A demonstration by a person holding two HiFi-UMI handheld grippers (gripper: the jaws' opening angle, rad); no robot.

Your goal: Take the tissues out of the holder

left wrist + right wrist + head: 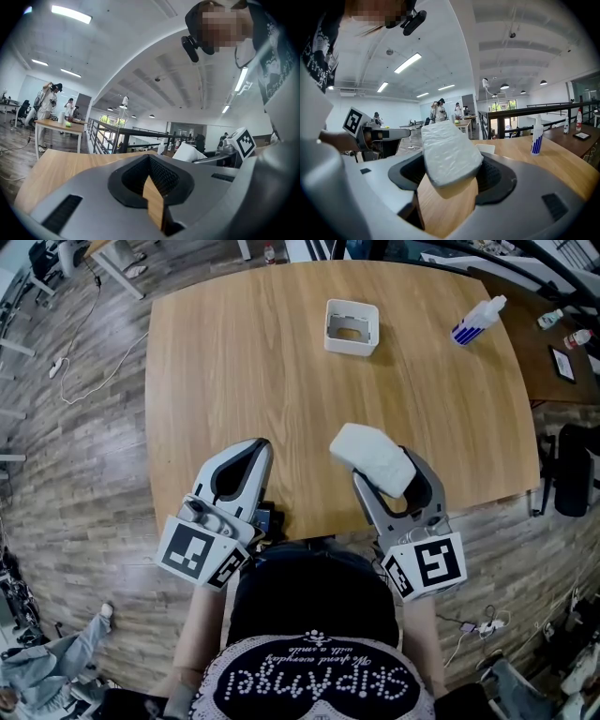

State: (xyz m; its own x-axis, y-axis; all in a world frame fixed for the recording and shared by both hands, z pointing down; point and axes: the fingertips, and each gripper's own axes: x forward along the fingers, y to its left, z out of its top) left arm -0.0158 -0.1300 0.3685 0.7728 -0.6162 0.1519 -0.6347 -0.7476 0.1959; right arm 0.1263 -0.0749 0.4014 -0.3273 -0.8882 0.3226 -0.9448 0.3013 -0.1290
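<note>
A white wrapped tissue pack (373,457) (449,152) is clamped between the jaws of my right gripper (386,472) (451,165), above the front part of the wooden table (244,362). The pack sticks out forward and up past the jaw tips. The white tissue holder (352,327) (487,148) stands apart at the far middle of the table, and its inside looks empty. My left gripper (255,450) (150,159) hovers at the front left with its tips together and nothing between them. The pack (188,152) also shows to the right in the left gripper view.
A white spray bottle with blue stripes (478,321) (537,136) lies at the table's far right. A darker desk (553,343) with small items adjoins on the right. A black chair (572,470) stands by the right edge. Cables run over the floor at the left (84,362).
</note>
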